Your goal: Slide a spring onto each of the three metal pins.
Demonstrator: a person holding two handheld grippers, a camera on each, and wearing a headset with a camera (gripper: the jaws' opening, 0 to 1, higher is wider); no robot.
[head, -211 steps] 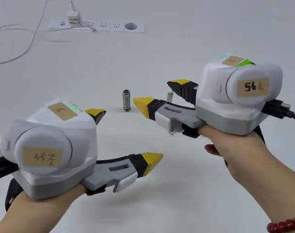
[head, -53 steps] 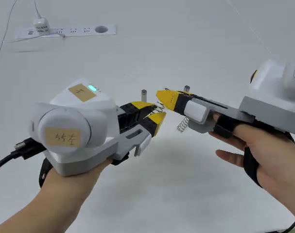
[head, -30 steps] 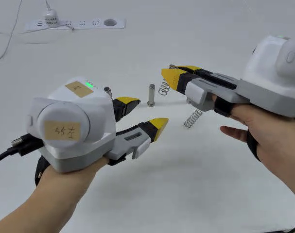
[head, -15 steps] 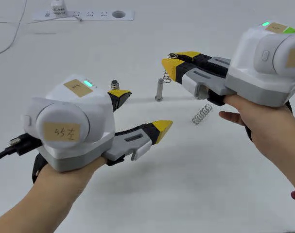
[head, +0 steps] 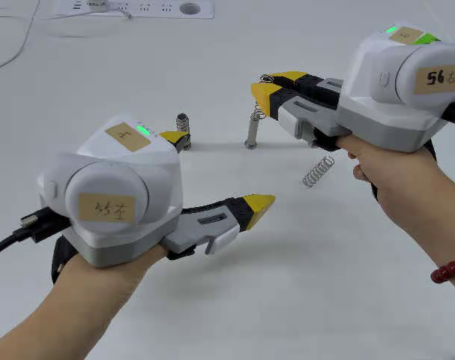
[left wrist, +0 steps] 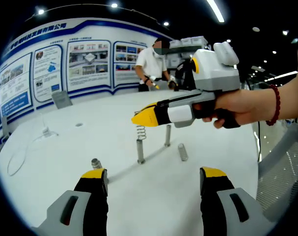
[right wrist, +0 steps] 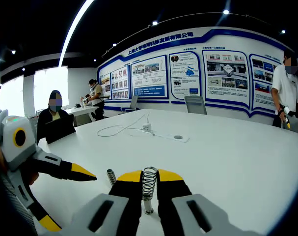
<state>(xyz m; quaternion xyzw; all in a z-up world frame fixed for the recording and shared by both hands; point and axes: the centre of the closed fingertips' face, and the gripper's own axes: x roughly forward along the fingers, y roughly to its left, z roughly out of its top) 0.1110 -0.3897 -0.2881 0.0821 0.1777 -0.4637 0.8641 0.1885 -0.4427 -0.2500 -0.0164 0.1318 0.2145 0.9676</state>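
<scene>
The spring [right wrist: 149, 183] stood upright, pinched between the narrow jaws of the right gripper [head: 266, 88]. Its lower coils hung over the top of the pin [left wrist: 140, 150]; whether they had caught on the pin or only hovered above it I could not tell. It was a short, open-wound coil of bright wire. By its look it was light and whippy, apt to bend or hop free if squeezed hard or pushed off line. The pin was a plain grey post, upright on the white table [head: 302, 285].

This looked like the second of three fittings. The first pin [head: 183, 122] already wore its coil. The third pin [left wrist: 167, 135] stood bare, with a loose spring [head: 318, 171] lying on its side just beside it.

The next move would call for holding the coil in line with the pin, lowering it straight down, then easing the jaws apart so it drops to the base. After that the loose spring would need picking up for the third pin.

The left gripper [head: 220, 171] hung nearer the person, jaws wide and empty, pointed toward the pins.
</scene>
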